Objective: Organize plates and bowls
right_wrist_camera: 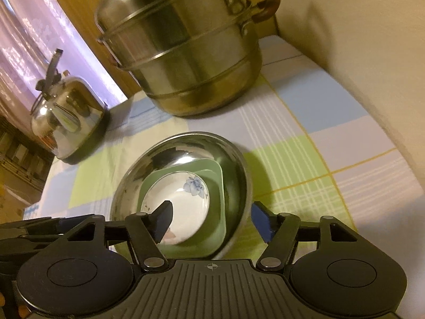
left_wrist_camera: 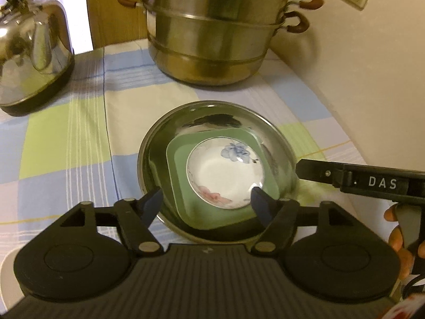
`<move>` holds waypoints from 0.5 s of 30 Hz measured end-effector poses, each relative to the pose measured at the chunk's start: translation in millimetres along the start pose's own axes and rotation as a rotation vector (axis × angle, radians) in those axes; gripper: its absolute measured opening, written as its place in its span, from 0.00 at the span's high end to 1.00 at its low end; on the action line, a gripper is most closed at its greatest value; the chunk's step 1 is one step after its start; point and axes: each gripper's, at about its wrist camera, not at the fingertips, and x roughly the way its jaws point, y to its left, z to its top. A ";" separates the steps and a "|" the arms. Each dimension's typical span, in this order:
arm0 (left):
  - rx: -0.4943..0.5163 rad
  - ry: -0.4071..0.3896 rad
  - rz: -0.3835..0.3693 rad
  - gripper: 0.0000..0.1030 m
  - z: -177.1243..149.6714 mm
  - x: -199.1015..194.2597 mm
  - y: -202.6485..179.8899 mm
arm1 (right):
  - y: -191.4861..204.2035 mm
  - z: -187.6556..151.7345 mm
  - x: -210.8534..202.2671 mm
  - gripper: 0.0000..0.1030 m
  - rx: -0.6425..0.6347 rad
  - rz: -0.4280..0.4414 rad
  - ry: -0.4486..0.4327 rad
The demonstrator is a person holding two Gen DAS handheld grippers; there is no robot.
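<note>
A steel bowl (left_wrist_camera: 276, 143) (right_wrist_camera: 159, 159) sits on the checked cloth. Nested in it is a green square dish (left_wrist_camera: 180, 186) (right_wrist_camera: 215, 176), and inside that a white bowl with blue and pink flowers (left_wrist_camera: 225, 175) (right_wrist_camera: 186, 204). My left gripper (left_wrist_camera: 207, 202) hangs open above the stack's near side, with nothing pressed between its blue pads. My right gripper (right_wrist_camera: 212, 219) is open too. Its left pad is over the white bowl and its right pad is outside the steel bowl's rim. In the left wrist view, one right finger (left_wrist_camera: 318, 171) reaches in from the right beside the steel bowl.
A tall stacked steel steamer pot (left_wrist_camera: 212, 34) (right_wrist_camera: 186, 61) stands behind the bowls. A shiny kettle (left_wrist_camera: 34, 53) (right_wrist_camera: 69, 122) is at the back left. A cream wall (left_wrist_camera: 372, 93) runs along the right edge of the cloth. A hand (left_wrist_camera: 398, 236) holds the right gripper.
</note>
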 end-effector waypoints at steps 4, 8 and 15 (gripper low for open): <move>0.012 -0.039 0.016 0.22 -11.8 -24.3 -13.3 | -0.5 -9.0 -25.3 0.33 -0.017 0.009 -0.024; 0.014 -0.071 0.032 0.17 -26.8 -48.5 -26.7 | 0.5 -21.2 -50.3 0.32 -0.047 0.009 -0.045; -0.008 -0.112 0.050 0.13 -56.4 -90.4 -47.4 | 1.9 -49.4 -93.0 0.30 -0.109 0.006 -0.063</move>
